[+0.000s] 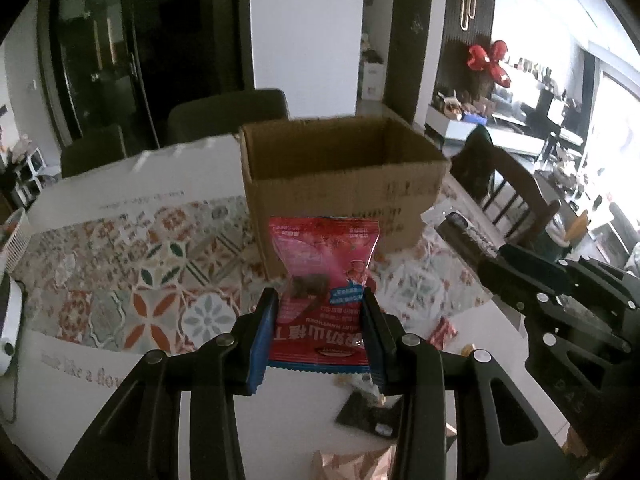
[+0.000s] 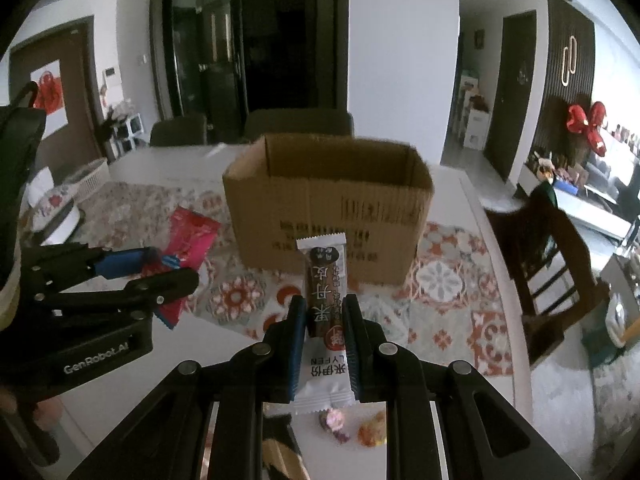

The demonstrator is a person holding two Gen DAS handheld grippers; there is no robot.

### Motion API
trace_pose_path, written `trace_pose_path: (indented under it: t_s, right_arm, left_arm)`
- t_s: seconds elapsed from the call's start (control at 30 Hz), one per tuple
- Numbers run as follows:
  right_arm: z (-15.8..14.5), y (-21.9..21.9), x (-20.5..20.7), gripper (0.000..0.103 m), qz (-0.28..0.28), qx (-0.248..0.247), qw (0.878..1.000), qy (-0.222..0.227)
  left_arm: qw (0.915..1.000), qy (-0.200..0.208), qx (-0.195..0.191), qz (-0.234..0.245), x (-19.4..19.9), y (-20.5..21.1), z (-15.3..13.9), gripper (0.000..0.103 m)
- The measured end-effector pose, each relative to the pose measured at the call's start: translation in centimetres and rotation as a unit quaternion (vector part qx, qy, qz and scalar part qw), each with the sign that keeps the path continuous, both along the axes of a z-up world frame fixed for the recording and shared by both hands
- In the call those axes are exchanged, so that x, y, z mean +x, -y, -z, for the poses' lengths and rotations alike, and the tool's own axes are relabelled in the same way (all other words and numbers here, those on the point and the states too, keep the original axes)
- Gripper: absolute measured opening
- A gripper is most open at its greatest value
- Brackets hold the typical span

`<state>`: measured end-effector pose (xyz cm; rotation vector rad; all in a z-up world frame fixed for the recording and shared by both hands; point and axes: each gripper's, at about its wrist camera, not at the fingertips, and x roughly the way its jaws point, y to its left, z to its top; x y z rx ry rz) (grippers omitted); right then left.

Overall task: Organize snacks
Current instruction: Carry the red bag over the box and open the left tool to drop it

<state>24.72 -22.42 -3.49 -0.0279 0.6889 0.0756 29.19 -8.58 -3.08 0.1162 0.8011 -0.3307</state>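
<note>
Desk (image 1: 80,396) surface, white, fills the lower part of both views, and a patterned mat (image 1: 132,280) with red, green and grey tile motifs lies across it. An open cardboard box (image 1: 340,188) stands upright on the mat, its top flaps out of the way and its dark interior showing; printed characters run along its front wall. Dark chairs (image 1: 228,116) stand behind the desk, and a wooden chair (image 2: 548,264) sits off to the right side.

The left hand-held gripper (image 1: 320,316) is held above the desk in front of the box, its blue-padded jaws pinching a red snack packet (image 1: 324,280) by its lower half, the packet standing upright between them and covering part of the box front. The right hand-held gripper (image 2: 324,320) is just beside it on the right, its jaws pressed against a narrow brown-and-white snack bar (image 2: 324,300), which also points up toward the box.

Beneath the grippers, near the desk's front edge, lie loose small wrapped candies (image 2: 334,420) and a dark flat packet (image 1: 364,412). A white basket (image 2: 90,178) sits at the far left of the desk.
</note>
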Motion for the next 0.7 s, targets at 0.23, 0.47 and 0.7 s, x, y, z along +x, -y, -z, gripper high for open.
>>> trace_pose_path:
  t_s: [0.23,0.47,0.7]
  right_arm:
    - [-2.7,0.9,1.2,0.02,0.001,0.012,0.999,0.046]
    - [-4.6,2.1,3.0,0.02,0.006,0.019,0.997,0.076]
    - [-5.9,3.1,6.2,0.02,0.005,0.025,0.995,0.097]
  left_arm:
    - [0.9992,0.037,-0.01,-0.011,1.4,0.4,-2.7,0.04]
    - [0.9976,0.066,-0.016,-0.016,3.3,1.2,-5.0,0.04]
    - [0.9969,0.073,-0.024,-0.019,6.8,1.8,-5.9,0.04]
